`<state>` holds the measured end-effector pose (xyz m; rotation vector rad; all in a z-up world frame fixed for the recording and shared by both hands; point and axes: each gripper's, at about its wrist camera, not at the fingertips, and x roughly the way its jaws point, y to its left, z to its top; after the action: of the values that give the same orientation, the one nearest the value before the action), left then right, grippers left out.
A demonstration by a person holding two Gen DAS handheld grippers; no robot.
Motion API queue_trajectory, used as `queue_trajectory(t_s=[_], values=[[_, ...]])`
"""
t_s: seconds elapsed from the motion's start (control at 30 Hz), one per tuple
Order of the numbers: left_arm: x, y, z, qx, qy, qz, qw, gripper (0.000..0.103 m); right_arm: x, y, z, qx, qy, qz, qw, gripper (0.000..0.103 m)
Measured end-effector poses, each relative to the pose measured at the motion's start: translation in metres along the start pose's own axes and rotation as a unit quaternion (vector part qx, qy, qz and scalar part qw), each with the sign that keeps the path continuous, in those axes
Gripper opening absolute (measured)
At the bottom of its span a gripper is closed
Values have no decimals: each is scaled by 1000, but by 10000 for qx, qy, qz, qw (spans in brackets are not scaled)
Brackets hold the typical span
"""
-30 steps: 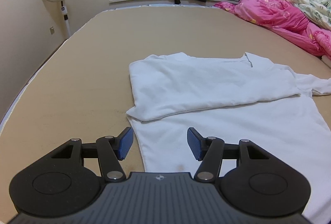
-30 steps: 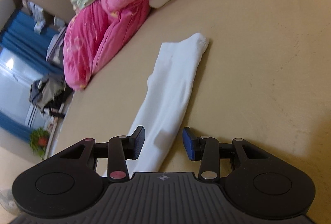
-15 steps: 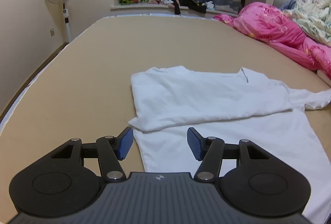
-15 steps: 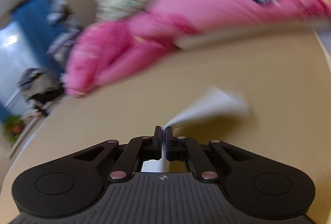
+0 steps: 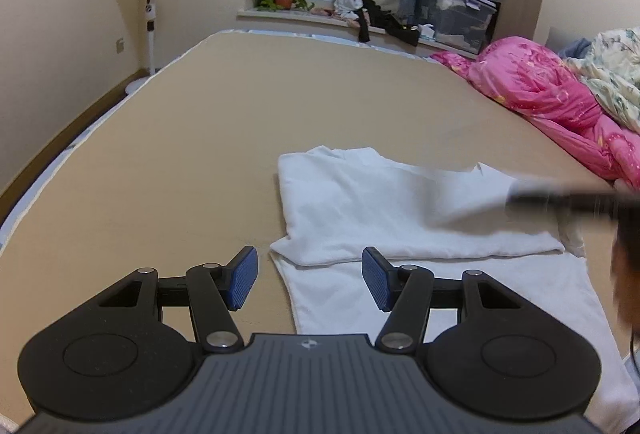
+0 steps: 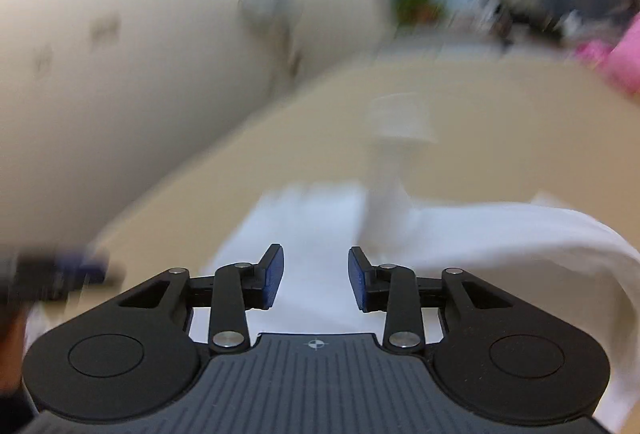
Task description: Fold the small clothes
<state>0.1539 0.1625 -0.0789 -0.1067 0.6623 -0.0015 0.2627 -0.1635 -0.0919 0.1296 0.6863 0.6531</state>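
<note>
Beige bedding (image 5: 168, 169) carried the white shirt (image 5: 384, 218), partly folded. Left gripper (image 5: 308, 284) hung agape, empty, near its corner. Right gripper (image 6: 316, 282), jaws opening with nothing pinched, seemingly dropped the sleeve; blur obscured it. Next, it should align edges before pressing.

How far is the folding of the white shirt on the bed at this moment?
Partly done. The white shirt lies on the bed with one side already folded across its middle. Nothing is in hand: the left tool is open above the shirt's lower edge, and the right tool is opening with no cloth between its pads. The long lower part near the left tool remains to be folded.
</note>
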Motion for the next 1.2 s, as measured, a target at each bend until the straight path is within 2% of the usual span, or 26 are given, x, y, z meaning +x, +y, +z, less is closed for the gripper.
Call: queue_trajectory(t_s=[0.03, 0.1, 0.2, 0.23, 0.27, 0.33, 0.4, 0.5, 0.57, 0.6, 0.67, 0.77, 0.83, 0.9, 0.93, 1.0, 1.03, 1.1, 1.13, 1.2], values=[[0, 1, 0, -19, 18, 2, 10000, 63, 1, 5, -7, 25, 229, 48, 9997, 36], [-1, 1, -1, -48, 42, -33, 10000, 63, -14, 2, -15, 59, 331, -2, 9994, 36], [-3, -1, -3, -52, 55, -121, 9999, 61, -55, -20, -16, 135, 336, -419, 9985, 38], [-4, -2, -3, -55, 8, -152, 9999, 54, -73, -29, -17, 177, 287, -535, 9980, 38], [-5, -3, -3, -58, -36, -224, 9997, 42, -88, -42, -17, 228, 238, -645, 9974, 38], [-1, -5, -1, -106, 9, -430, 9990, 28, -118, -72, -18, 286, 102, -973, 9948, 39], [7, -8, 4, -184, 35, -536, 9984, 24, -140, -95, -28, 417, -114, -1331, 9902, 39], [26, -12, 14, -443, 83, -552, 9975, 24, -148, -127, -55, 1115, -339, -1626, 9798, 39], [46, -15, 22, -663, 149, -584, 9960, 24, -142, -139, -60, 1355, 58, -1993, 9705, 39], [56, -16, 26, -787, 191, -582, 9950, 24, -146, -140, -58, 1318, -117, -2106, 9686, 39], [81, -16, 33, -1101, 263, -557, 9920, 25, -147, -142, -54, 1228, -284, -2085, 9699, 39], [118, -15, 41, -1610, 365, -441, 9853, 32, -139, -149, -55, 1360, -144, -2049, 9692, 39], [139, -16, 46, -1893, 409, -344, 9805, 32, -136, -156, -53, 1554, -137, -1882, 9697, 39], [157, -18, 50, -2107, 447, -315, 9760, 39, -134, -160, -49, 1621, -177, -1828, 9695, 39], [166, -19, 52, -2198, 508, -316, 9737, 46, -132, -161, -48, 1617, -172, -1836, 9695, 39], [183, -21, 53, -2336, 704, -174, 9696, 47, -128, -164, -50, 1659, -139, -1856, 9684, 39], [188, -21, 53, -2397, 773, -20, 9678, 43, -126, -165, -51, 1706, -111, -1854, 9677, 39], [191, -18, 53, -2552, 775, -19, 9638, 14, -122, -167, -53, 1759, -33, -1843, 9670, 39], [188, -16, 55, -2541, 783, -83, 9640, 9, -118, -167, -53, 1754, 14, -1834, 9673, 39], [169, -12, 63, -2310, 606, -293, 9706, 7, -112, -165, -54, 1658, 100, -1831, 9690, 39]])
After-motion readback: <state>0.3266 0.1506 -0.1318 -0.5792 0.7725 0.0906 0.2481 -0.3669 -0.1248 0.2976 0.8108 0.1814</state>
